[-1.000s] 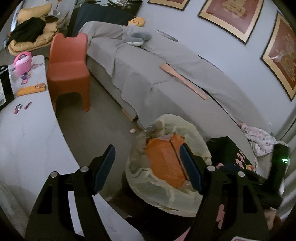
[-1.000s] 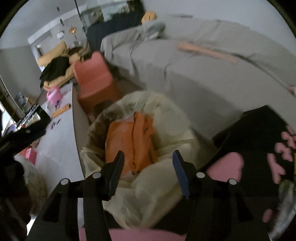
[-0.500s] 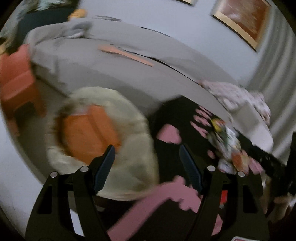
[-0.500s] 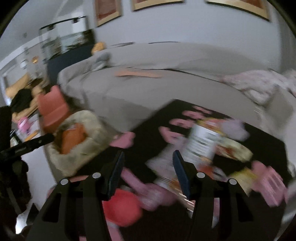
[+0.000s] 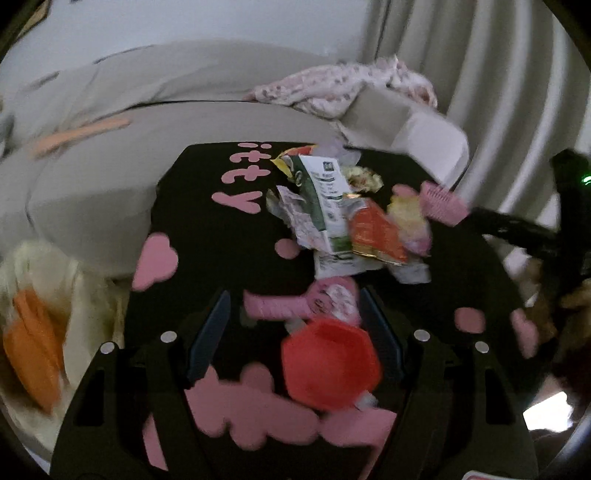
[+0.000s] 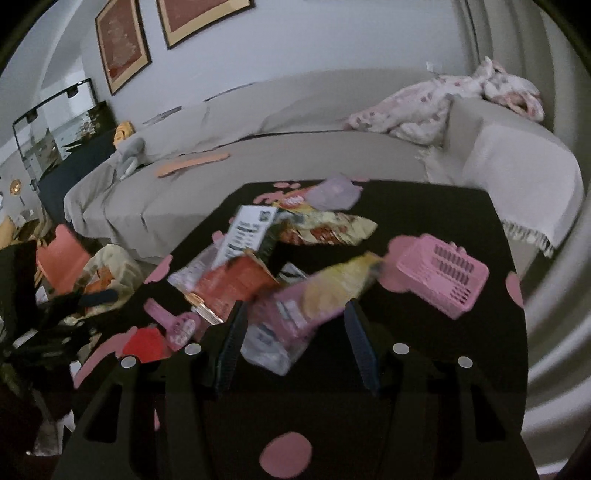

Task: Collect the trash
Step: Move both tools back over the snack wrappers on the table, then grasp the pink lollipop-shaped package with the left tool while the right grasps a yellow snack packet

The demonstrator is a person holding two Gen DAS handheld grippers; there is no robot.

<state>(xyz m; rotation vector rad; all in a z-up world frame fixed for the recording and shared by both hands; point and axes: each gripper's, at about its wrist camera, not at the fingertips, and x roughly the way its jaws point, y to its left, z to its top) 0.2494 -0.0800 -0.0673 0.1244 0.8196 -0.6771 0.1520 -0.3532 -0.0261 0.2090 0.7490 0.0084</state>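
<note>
Left gripper (image 5: 295, 332) fingers spread, empty, over red cap (image 5: 330, 365) on black desk (image 5: 221, 236). Right gripper (image 6: 295, 343) fingers spread, straddling pink wrapper (image 6: 295, 314); long axis diagonal, nearer right hand.

Pink basket (image 6: 441, 275) on black table (image 6: 461, 221) before grey sofa (image 6: 295, 147)

wrappers (image 6: 295, 236): crumpled, heaped | on black table (image 6: 443, 369) | bin bag (image 5: 22, 295): left, open

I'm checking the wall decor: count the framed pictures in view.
2, both on the wall above the sofa in the right wrist view: one at far left, one beside it, cut off by the top edge. Others may be hidden.
</note>
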